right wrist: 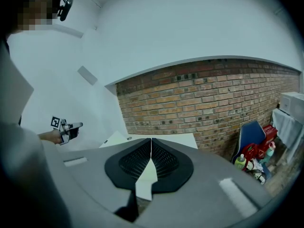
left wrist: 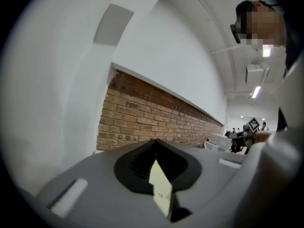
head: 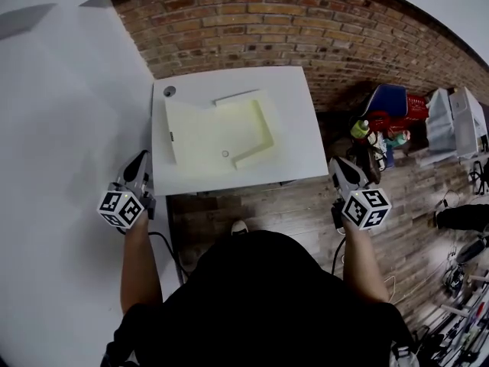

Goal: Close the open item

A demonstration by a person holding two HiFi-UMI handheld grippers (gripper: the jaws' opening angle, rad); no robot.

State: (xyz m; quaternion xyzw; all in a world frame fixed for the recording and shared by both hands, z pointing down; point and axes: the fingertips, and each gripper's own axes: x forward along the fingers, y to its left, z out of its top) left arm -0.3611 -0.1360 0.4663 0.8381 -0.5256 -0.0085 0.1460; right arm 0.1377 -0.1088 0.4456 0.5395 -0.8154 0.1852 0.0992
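Note:
A pale yellow flat box (head: 218,132) lies open on the white table (head: 298,121), its flaps spread out. My left gripper (head: 141,160) hovers off the table's near left corner. Its jaws meet at the tips (left wrist: 154,142), shut with nothing in them. My right gripper (head: 337,164) is held past the table's near right corner, over the floor. It is also shut and empty (right wrist: 151,140). Neither gripper touches the box. In the right gripper view the left gripper (right wrist: 66,127) shows at the far left and the table (right wrist: 166,139) lies ahead.
A brick wall (head: 290,29) runs behind the table and a white wall (head: 61,128) stands to the left. A small round grey thing (head: 169,91) sits at the table's far left corner. A blue seat with red bag and bottles (head: 386,113) stands to the right.

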